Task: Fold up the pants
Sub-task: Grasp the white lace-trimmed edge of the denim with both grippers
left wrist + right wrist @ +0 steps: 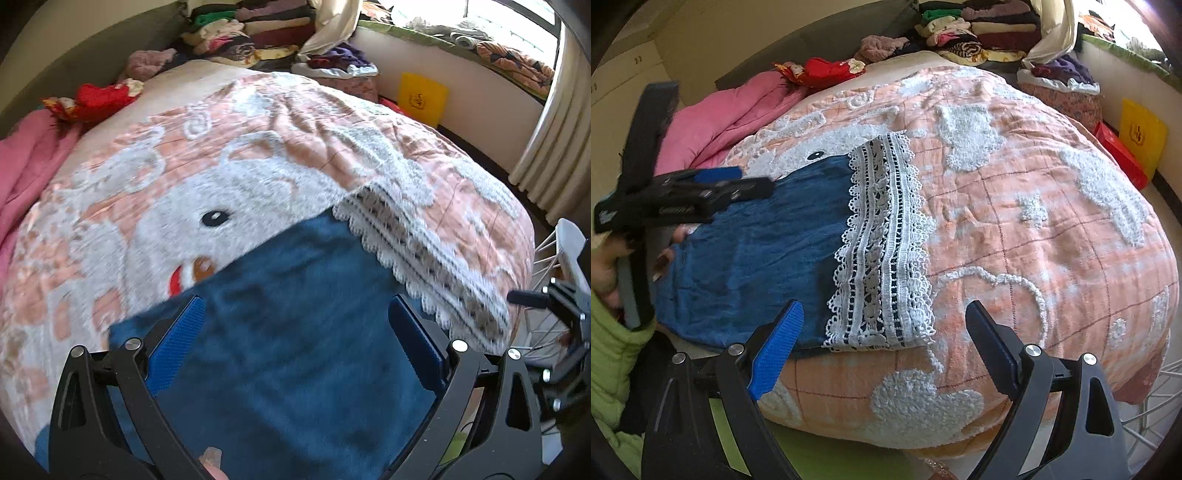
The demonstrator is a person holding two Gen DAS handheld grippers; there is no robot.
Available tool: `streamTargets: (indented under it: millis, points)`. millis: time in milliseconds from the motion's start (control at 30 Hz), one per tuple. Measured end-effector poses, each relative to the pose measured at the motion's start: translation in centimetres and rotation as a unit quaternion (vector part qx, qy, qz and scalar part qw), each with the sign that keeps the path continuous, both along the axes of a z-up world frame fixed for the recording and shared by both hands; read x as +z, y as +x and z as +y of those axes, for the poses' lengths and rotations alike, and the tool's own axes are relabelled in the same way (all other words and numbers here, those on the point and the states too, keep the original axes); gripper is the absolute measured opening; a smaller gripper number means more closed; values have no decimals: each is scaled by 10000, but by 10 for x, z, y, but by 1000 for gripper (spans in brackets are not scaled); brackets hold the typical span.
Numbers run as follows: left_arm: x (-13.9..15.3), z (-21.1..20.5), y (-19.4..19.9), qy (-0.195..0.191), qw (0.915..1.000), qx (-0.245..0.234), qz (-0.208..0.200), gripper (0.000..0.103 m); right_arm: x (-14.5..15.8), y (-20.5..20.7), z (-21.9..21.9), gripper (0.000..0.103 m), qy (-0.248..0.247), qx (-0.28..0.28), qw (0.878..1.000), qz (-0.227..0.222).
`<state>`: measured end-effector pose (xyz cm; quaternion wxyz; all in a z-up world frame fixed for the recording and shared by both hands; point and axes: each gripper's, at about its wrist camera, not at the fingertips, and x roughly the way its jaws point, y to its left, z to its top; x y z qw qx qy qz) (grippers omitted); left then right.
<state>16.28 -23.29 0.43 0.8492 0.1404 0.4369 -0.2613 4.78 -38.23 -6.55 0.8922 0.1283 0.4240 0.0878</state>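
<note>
Blue pants (753, 254), denim-like with a white lace hem (882, 247), lie flat on the peach-and-white bedspread (1034, 206) near the bed's front edge. Long axis runs left-right in the right wrist view, lace end pointing right toward the bed's middle, plain blue end toward the person at left. Right gripper (884, 332) jaws spread wide, holding nothing, hovering just over the lace hem's near corner at the bed's edge. Left gripper (297, 321) jaws also spread wide over the blue cloth; contact with it cannot be told.

Right wrist view shows the left gripper (713, 184) from the side above the pants' far-left part, held by a hand (605, 269) with a green sleeve (613, 354). Left wrist view shows lace hem (424, 258) blurred, plus window curtain (554, 129) and yellow bag (421, 98). Pink blanket (720, 118) and folded clothes stacks (979, 29) lie beyond.
</note>
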Motion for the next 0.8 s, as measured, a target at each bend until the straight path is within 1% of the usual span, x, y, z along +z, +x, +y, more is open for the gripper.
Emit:
streamTargets:
  millis: [200,433,467,500,533,567,600,633,700,733,767,800]
  points:
    - [-9,-26,35,50,9996,-272,37,93,-4,5,-3,89,186,-18,9998,57]
    - [-30,-50,61,26,9977,-560,384,93,-11,16,-6,88,338,-14,9994,100]
    - [-33,-52,64,1,9974,-592,417,93,-11,18,-6,86,365,2,9993,104]
    - [-35,-53,66,-10,9970,-634,435,93,-12,19,-6,78,393,24,9992,118]
    - [-38,-55,67,-1,9969,-655,443,90,-14,21,-5,72,439,84,9989,148]
    - [-41,-56,69,-32,9964,-695,493,84,-15,23,-4,69,470,136,9986,181]
    - [-45,-56,71,-90,9958,-707,571,81,-17,24,-3,60,475,154,9986,194]
    - [-47,-56,73,-150,9953,-704,650,76,-17,24,-5,57,555,166,9982,171]
    - [-46,-56,72,-279,9945,-760,664,66,-17,25,-9,57,775,164,9968,138]
    - [-45,-57,70,-345,9934,-847,685,54,-19,26,-12,57,867,163,9960,137]
    - [-43,-58,67,-390,9926,-921,686,51,-21,28,-12,57,900,172,9957,154]
    - [-43,-60,66,-350,9926,-952,665,50,-23,30,-12,58,908,184,9956,171]
